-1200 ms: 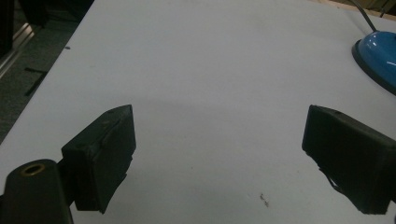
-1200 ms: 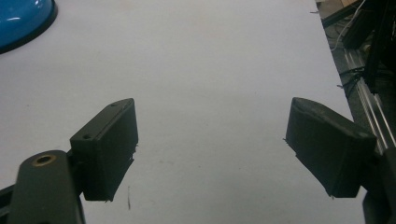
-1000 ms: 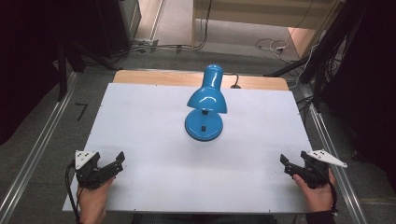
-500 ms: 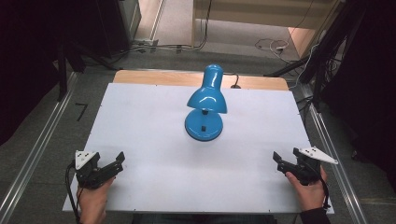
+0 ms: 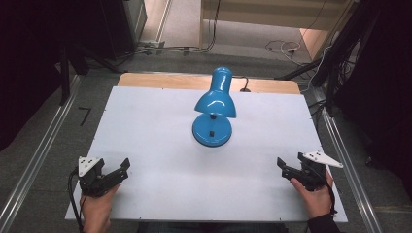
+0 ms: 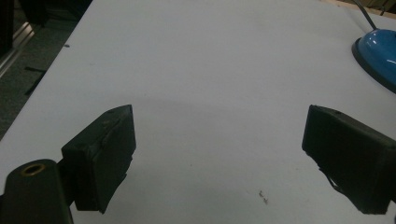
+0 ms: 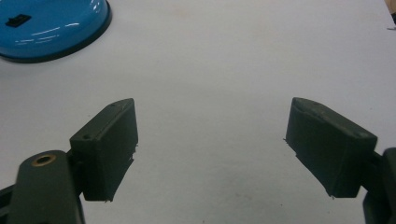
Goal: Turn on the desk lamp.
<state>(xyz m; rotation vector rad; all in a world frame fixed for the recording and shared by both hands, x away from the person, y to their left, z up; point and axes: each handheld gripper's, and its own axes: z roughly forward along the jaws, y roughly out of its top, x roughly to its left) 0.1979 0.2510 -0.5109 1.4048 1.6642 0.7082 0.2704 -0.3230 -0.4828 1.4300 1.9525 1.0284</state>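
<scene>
A blue desk lamp (image 5: 215, 102) stands mid-table on its round base (image 5: 212, 132), shade tilted toward the front. Near the front left corner, a hand holds my left gripper (image 5: 121, 170) open, with nothing between its jaws. At the front right, my right gripper (image 5: 283, 169) is held open, also with nothing in it. In the left gripper view, my left gripper (image 6: 219, 140) spans bare white table, with the lamp base's edge (image 6: 378, 58) at the upper right. In the right gripper view, my right gripper (image 7: 210, 140) has the lamp base (image 7: 51, 25) at the upper left.
The white table top (image 5: 145, 121) ends in a wooden strip (image 5: 160, 80) at the back. The lamp's cord (image 5: 244, 83) runs off the back edge. Metal rails (image 5: 39, 160) flank the table on the floor, and cables (image 5: 282, 47) lie beyond it.
My right gripper has moved left, inward from the table's right edge, staying open. The left gripper and the lamp have not moved.
</scene>
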